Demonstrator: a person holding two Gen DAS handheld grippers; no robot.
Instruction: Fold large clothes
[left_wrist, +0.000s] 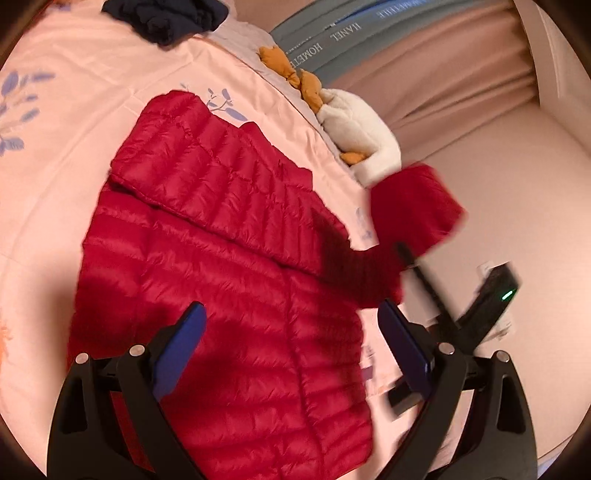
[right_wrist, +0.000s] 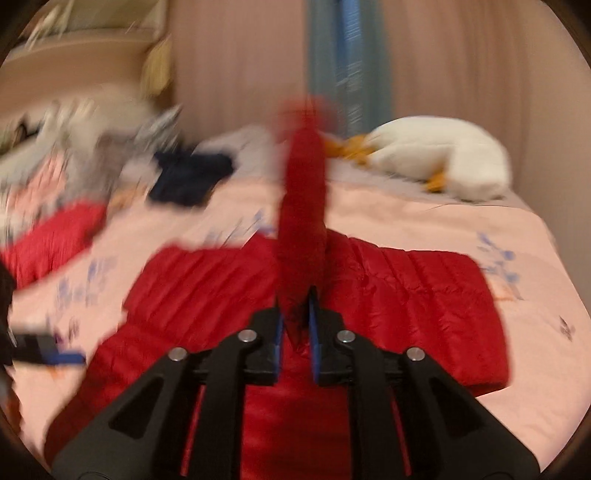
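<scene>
Red puffer jacket (left_wrist: 221, 266): a quilted down garment with narrow stitched channels and a slight sheen, lying mostly flat on the bed; its body fills the near middle of the left wrist view.
Folded sleeve (left_wrist: 207, 158): one arm of the jacket lies across the chest, angled from far left toward the near right, flat against the body panel.
Lifted sleeve (right_wrist: 303, 206): the other arm is raised off the bed and stands as a blurred red column in the right wrist view; in the left wrist view it hangs at the right of the jacket, its cuff end smeared.
Centre seam (left_wrist: 295, 332): a vertical line down the front panel, running toward the near edge.
Right tool (right_wrist: 296, 321): its blue pads are drawn close together and pinch the lifted sleeve between them.
Left tool (left_wrist: 291, 314): fingers spread wide apart, gripping nothing, hovering above the jacket body.
Bedspread (left_wrist: 74, 110): pale pink with blue leaf prints, lying under the jacket.
Plush goose (right_wrist: 443, 162): white with orange feet, lying at the far right of the bed, apart from the jacket.
Dark navy garment (right_wrist: 192, 177): crumpled at the far left of the bed.
Second red item (right_wrist: 51, 236): at the left edge, too blurred to identify.
</scene>
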